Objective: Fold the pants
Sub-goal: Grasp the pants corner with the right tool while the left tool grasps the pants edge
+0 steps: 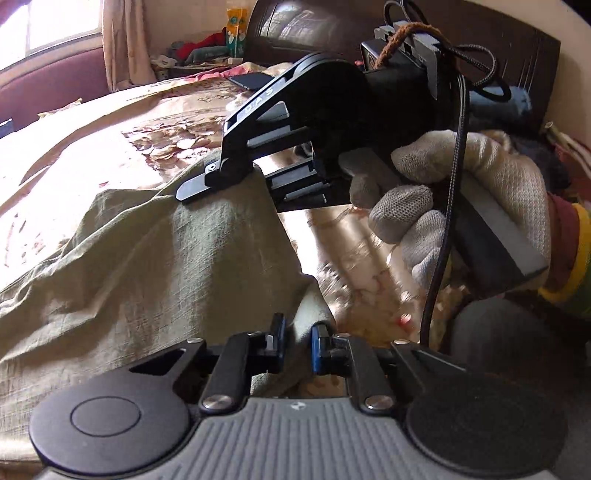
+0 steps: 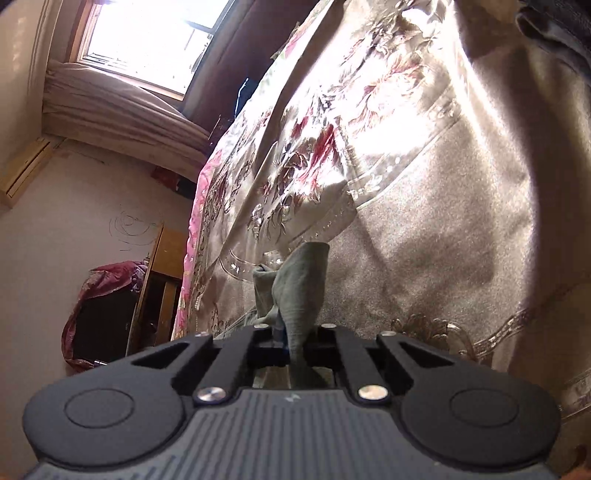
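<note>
Olive-green pants (image 1: pixel 147 258) lie spread over a floral bedspread (image 1: pixel 110 140), lifted along their right edge. My left gripper (image 1: pixel 298 345) is shut on that edge of the pants at the bottom of the left wrist view. My right gripper (image 1: pixel 207 181), held by a gloved hand (image 1: pixel 461 206), grips the same edge farther away. In the right wrist view the right gripper (image 2: pixel 291 338) is shut on a bunched fold of the pants (image 2: pixel 303 284) above the bedspread (image 2: pixel 406 184).
A dark headboard (image 1: pixel 314 26) and cluttered items (image 1: pixel 207 48) stand at the far end of the bed. A window (image 2: pixel 147 37) with curtains, a wall and a wooden cabinet (image 2: pixel 162 288) with a red cloth lie beyond the bed's edge.
</note>
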`<state>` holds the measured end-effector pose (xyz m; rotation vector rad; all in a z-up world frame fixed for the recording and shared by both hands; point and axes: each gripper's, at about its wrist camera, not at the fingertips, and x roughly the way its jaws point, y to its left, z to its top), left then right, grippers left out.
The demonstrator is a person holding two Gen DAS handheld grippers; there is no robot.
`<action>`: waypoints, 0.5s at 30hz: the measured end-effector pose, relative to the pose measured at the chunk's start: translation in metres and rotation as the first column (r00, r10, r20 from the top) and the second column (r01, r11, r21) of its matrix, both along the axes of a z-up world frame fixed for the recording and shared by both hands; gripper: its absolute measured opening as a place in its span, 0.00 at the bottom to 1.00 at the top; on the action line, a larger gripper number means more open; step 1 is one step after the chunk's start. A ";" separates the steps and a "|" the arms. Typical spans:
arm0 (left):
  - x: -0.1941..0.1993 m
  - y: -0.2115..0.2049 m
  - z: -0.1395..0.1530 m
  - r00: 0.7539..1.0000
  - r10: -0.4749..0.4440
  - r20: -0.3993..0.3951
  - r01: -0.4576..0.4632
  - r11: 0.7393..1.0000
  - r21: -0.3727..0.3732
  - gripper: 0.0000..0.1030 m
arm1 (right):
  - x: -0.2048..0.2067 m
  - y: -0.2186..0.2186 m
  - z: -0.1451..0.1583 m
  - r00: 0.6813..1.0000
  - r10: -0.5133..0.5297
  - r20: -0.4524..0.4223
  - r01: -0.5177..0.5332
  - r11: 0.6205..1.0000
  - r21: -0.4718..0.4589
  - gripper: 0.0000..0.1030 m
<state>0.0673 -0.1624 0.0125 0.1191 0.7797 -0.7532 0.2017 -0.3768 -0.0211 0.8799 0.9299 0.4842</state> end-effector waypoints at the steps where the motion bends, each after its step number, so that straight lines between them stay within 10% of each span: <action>1: 0.000 0.004 0.005 1.000 -0.002 0.001 0.002 0.999 -0.038 0.27 | 0.001 0.002 0.012 1.000 0.006 0.013 -0.005 0.999 -0.047 0.05; 8: 0.006 0.097 0.045 0.991 0.136 -0.017 -0.134 0.940 -0.315 0.27 | 0.025 0.089 0.095 0.981 0.178 0.073 -0.157 0.959 -0.236 0.06; 15: -0.015 0.222 0.039 0.915 0.391 -0.101 -0.388 0.782 -0.488 0.27 | 0.045 0.256 0.107 0.897 0.439 0.055 -0.374 0.819 -0.436 0.06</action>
